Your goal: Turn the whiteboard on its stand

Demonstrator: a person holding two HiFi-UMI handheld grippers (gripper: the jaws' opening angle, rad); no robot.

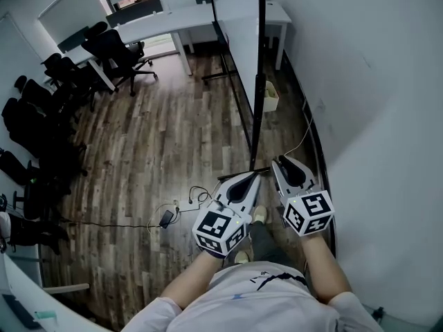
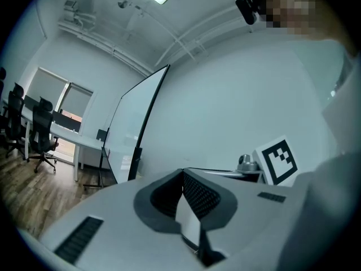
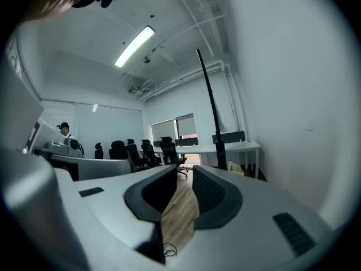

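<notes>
Pointing at the near edge of the whiteboard (image 1: 257, 95), the left tool (image 1: 252, 178) is pressed together and the right tool (image 1: 279, 162) slightly spread, both empty, likely lined up to swing it round.

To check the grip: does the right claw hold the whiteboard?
No, the right claw shows only floor between its jaws; the whiteboard stands ahead.

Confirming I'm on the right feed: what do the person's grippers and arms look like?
The left gripper and right gripper are light grey tapered shells with dark textured fingers; each carries a white cube with black square markers. The person wears a white short-sleeved T-shirt.
</notes>
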